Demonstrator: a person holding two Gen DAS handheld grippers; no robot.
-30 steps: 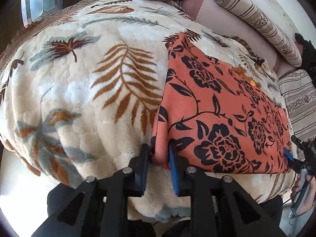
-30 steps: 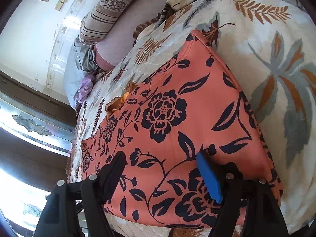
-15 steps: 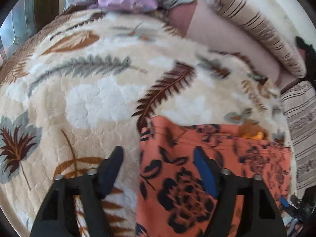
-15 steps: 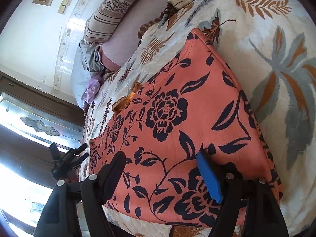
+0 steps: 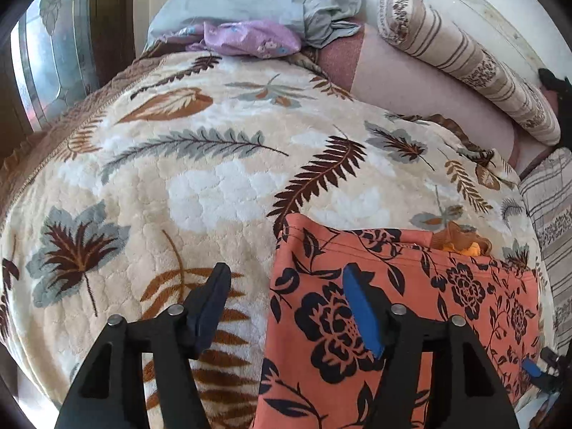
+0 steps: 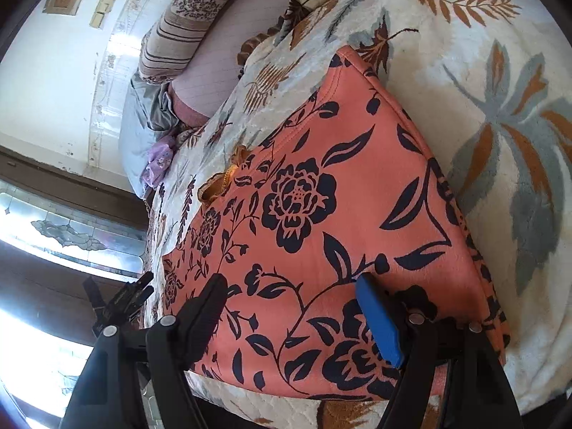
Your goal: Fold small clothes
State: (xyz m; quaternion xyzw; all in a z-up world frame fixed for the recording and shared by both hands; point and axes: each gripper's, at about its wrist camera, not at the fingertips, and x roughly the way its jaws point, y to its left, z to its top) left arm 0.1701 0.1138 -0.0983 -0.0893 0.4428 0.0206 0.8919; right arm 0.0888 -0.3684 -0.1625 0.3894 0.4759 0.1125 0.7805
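Note:
An orange garment with black flowers (image 5: 411, 307) lies flat on the leaf-patterned blanket (image 5: 200, 193); it also shows in the right wrist view (image 6: 321, 221). My left gripper (image 5: 286, 286) is open and empty above the garment's left edge, one finger over the blanket, the other over the cloth. My right gripper (image 6: 289, 293) is open and empty over the garment's near edge. The right gripper shows small in the left wrist view (image 5: 536, 371), and the left gripper in the right wrist view (image 6: 121, 300). A small orange-brown piece (image 5: 461, 243) peeks out at the garment's far edge.
A grey-blue cloth (image 5: 257, 0) and a purple flowered cloth (image 5: 250, 37) lie at the bed's head. A striped bolster (image 5: 468, 57) lies along the wall. A window (image 6: 53, 228) is beside the bed. The blanket's near edge drops off below the grippers.
My left gripper let go of the garment's corner, opened wide and moved forward over its left edge. My right gripper stayed open, hardly moving.

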